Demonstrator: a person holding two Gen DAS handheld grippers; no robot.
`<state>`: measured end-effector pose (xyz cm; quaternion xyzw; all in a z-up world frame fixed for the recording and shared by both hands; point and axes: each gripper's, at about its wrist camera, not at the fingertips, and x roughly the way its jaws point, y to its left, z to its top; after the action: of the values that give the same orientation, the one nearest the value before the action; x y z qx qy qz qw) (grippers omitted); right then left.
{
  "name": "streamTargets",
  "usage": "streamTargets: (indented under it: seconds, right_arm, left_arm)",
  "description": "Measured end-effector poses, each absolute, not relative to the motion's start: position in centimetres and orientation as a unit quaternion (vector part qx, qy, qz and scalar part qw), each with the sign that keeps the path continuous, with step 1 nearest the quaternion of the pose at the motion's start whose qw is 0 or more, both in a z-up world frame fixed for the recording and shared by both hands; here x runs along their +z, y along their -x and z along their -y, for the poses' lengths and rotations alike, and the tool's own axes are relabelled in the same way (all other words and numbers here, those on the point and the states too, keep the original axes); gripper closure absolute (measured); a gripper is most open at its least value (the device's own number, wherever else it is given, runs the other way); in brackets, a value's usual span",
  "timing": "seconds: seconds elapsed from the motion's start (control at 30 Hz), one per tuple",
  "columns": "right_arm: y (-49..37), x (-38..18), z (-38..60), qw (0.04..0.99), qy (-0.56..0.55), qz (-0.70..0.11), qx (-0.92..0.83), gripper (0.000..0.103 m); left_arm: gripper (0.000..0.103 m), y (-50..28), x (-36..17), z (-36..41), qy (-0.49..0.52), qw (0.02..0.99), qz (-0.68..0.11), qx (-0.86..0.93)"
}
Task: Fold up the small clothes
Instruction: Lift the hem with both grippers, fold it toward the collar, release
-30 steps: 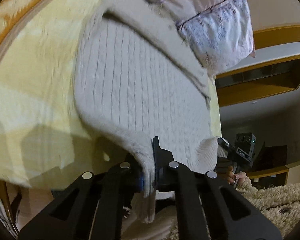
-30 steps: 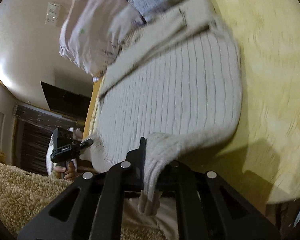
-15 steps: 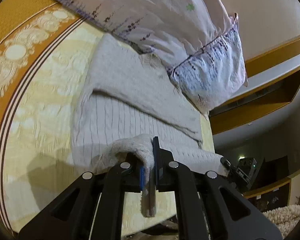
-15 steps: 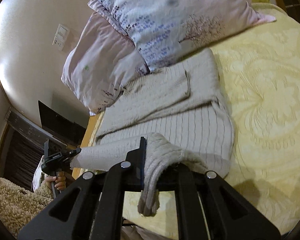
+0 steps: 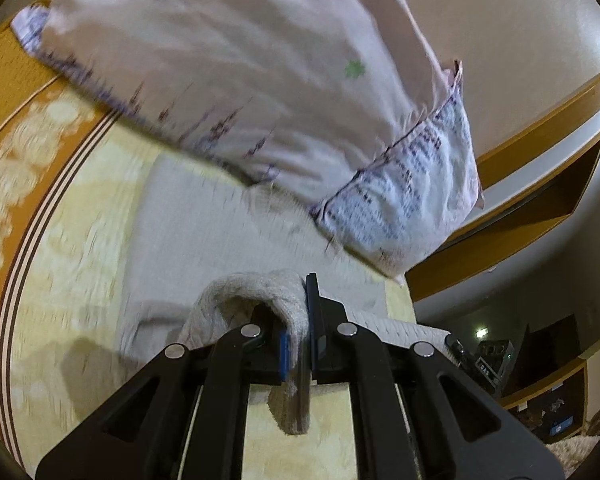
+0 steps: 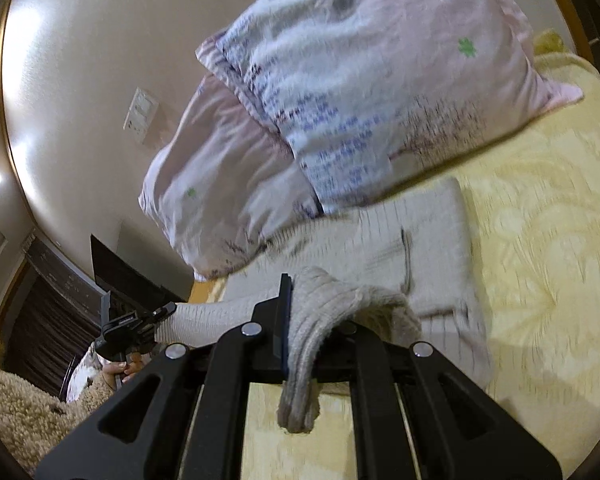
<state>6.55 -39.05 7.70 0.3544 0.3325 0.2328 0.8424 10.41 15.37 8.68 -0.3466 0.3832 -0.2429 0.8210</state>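
Observation:
A beige ribbed knit sweater (image 5: 188,236) lies on the yellow bedspread (image 5: 72,264), its top end against the pillows. My left gripper (image 5: 300,312) is shut on one corner of the sweater's hem, which droops between the fingers. My right gripper (image 6: 296,312) is shut on the other hem corner of the sweater (image 6: 432,236). The hem edge is lifted and carried over the sweater's body toward the pillows. In the right wrist view the left gripper (image 6: 164,314) shows at the far left with the stretched hem running to it, a hand (image 6: 118,370) below it.
Two pink patterned pillows (image 5: 240,72) (image 6: 360,92) lie at the head of the bed, just beyond the sweater. The bedspread has an orange border (image 5: 8,184). Wooden shelving (image 5: 540,184) lines the wall. A shaggy beige rug (image 6: 16,412) covers the floor beside the bed.
Both grippers have risen and moved toward the pillows, carrying the sweater's hem over its body. The pillows now fill much more of both views.

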Motion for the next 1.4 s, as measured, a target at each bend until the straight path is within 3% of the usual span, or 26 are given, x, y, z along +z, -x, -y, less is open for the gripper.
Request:
streamTargets:
  seconds: [0.77, 0.87, 1.03, 1.07, 1.17, 1.2, 1.23, 1.3, 1.4]
  right_arm:
    - [-18.9, -2.5, 39.3, 0.787, -0.424, -0.423, 0.146, 0.095]
    - [-19.8, -3.2, 39.4, 0.775, -0.443, -0.429, 0.142, 0.082]
    - [-21.2, -2.5, 39.3, 0.777, -0.453, -0.414, 0.142, 0.046]
    - [-21.5, -2.2, 39.4, 0.780, -0.451, -0.410, 0.139, 0.043]
    - [-22.1, -1.8, 39.8, 0.780, -0.454, -0.408, 0.136, 0.039]
    - [-22.2, -1.6, 39.9, 0.780, -0.454, -0.408, 0.135, 0.039]
    - [-22.0, -1.3, 40.0, 0.783, -0.449, -0.408, 0.134, 0.039]
    - [-21.5, -0.6, 40.3, 0.792, -0.437, -0.406, 0.130, 0.039]
    - [-19.9, 0.6, 41.0, 0.811, -0.405, -0.406, 0.117, 0.042]
  left_arm:
    - [0.097, -21.2, -0.1, -15.0, 0.433, 0.772, -0.433, -0.168]
    - [0.096, -21.7, -0.4, -14.9, 0.436, 0.766, -0.442, -0.165]
    - [0.096, -22.9, -1.1, -15.1, 0.465, 0.743, -0.453, -0.165]
    - [0.094, -23.0, -1.2, -15.1, 0.467, 0.741, -0.454, -0.165]
    - [0.061, -23.2, -0.9, -15.4, 0.482, 0.739, -0.438, -0.174]
    - [0.041, -23.1, -0.3, -15.5, 0.483, 0.747, -0.423, -0.176]
    - [0.029, -23.0, 0.2, -15.6, 0.481, 0.753, -0.413, -0.176]
    - [0.023, -22.8, 1.5, -15.8, 0.462, 0.775, -0.398, -0.168]
    - [0.023, -22.3, 2.6, -16.2, 0.417, 0.796, -0.409, -0.155]
